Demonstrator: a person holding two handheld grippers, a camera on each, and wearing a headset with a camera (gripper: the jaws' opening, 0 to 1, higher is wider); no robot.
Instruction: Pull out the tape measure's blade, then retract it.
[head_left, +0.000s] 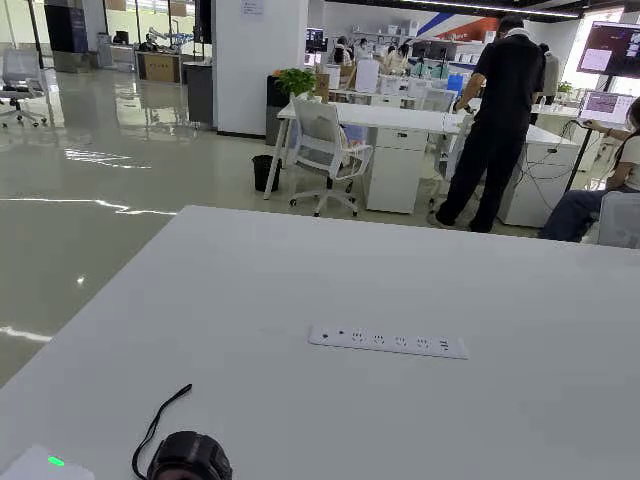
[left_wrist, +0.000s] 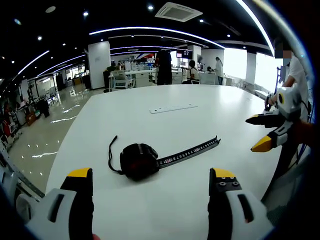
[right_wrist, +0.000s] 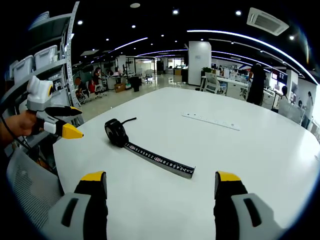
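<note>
A black tape measure (left_wrist: 139, 160) lies on the white table (left_wrist: 190, 200), its dark blade (left_wrist: 189, 151) pulled out flat to the right and a black strap trailing behind the case. My left gripper (left_wrist: 151, 174) hangs open just short of the case, touching nothing. In the right gripper view the case (right_wrist: 116, 132) sits at the far left and the blade (right_wrist: 160, 160) runs toward my open right gripper (right_wrist: 161, 176), which stops short of the blade's tip. The head view catches the case (head_left: 190, 457) at the bottom edge. Each gripper appears in the other's view, left (right_wrist: 77, 122) and right (left_wrist: 260, 132).
A white power strip (head_left: 388, 341) lies flat mid-table. A white device with a green light (head_left: 45, 465) sits at the near left corner. Beyond the table are a shiny floor, desks, a white chair (head_left: 322, 150) and a standing person (head_left: 495, 120).
</note>
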